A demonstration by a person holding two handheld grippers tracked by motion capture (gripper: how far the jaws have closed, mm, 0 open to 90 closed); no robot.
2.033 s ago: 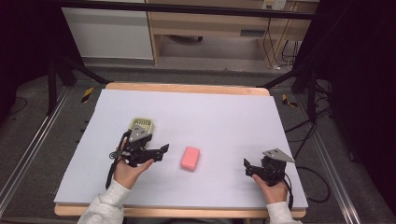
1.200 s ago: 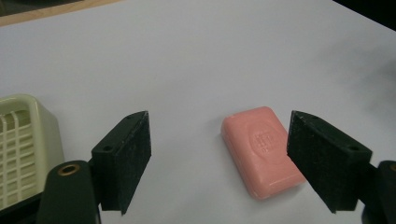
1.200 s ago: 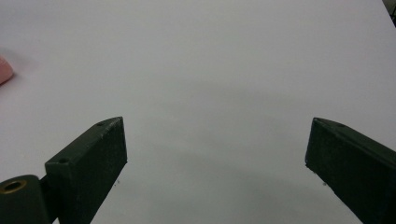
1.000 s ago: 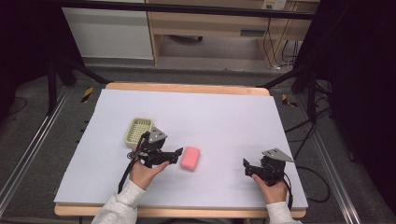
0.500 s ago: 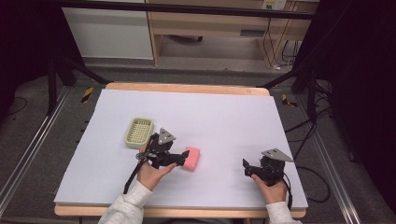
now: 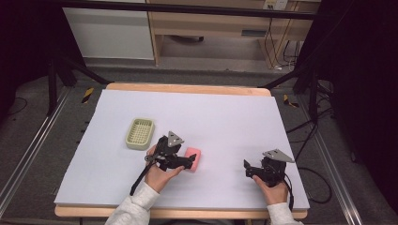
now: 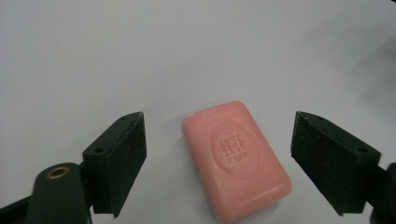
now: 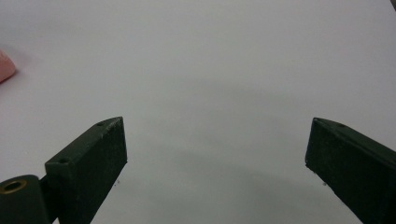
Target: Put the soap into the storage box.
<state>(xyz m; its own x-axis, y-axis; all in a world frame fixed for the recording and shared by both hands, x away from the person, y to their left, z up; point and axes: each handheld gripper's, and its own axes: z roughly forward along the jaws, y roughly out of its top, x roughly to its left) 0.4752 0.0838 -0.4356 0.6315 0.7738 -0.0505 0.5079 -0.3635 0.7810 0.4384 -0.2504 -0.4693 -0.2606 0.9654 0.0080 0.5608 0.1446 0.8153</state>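
My left gripper (image 7: 219, 163) has just been opening and now stands wide around the pink soap (image 7: 236, 158), not touching it as it lies flat on the white table (image 6: 225, 112), while my right gripper (image 8: 215, 158) waits wide open, well apart.

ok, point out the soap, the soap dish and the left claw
soap (image 7: 236, 161), left gripper view, on its stamped top face
soap dish (image 6: 140, 133), high view, on its ridged inside
left claw (image 6: 189, 160), high view, midway between its tips

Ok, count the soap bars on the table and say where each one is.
1. The pink soap bar lies flat on the table, between the open jaws of the left gripper, right of the green soap dish.
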